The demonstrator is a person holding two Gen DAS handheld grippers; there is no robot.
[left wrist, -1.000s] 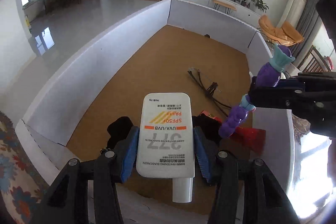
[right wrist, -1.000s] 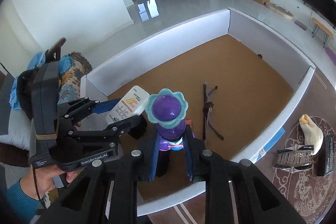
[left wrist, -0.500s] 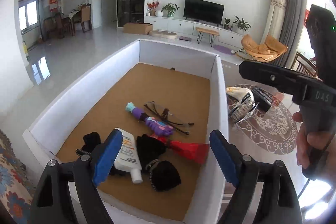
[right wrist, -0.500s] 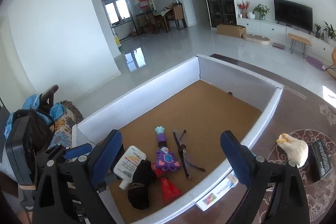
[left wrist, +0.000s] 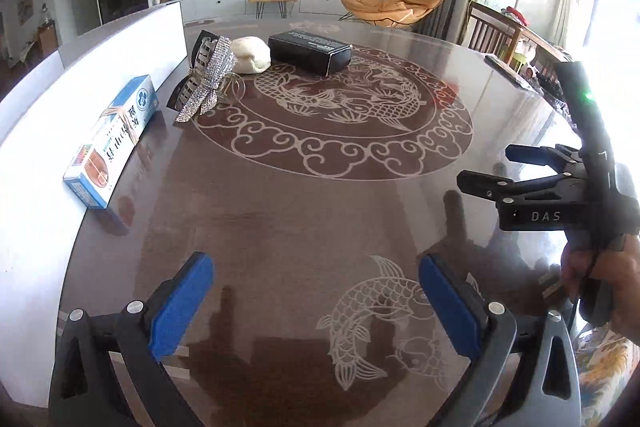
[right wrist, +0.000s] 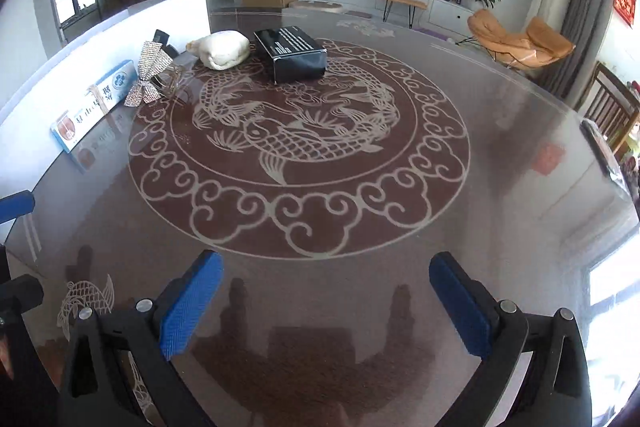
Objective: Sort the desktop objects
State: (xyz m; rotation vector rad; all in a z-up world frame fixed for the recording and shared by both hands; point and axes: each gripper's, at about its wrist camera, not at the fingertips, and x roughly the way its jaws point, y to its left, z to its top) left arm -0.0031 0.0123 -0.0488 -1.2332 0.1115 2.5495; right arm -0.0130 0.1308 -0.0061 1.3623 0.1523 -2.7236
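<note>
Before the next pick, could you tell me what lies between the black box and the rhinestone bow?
A cream pouch lies between the black box and the bow, clearest in the right wrist view.

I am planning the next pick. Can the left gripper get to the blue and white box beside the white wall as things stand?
Probably yes. The left gripper is open and holds nothing, and the blue and white box lies ahead to its left on the table, with only bare tabletop between. The white wall close behind it may crowd one finger.

Tabletop (right wrist: 320,227) ahead lies open; objects crowd the white wall (left wrist: 120,59).
</note>
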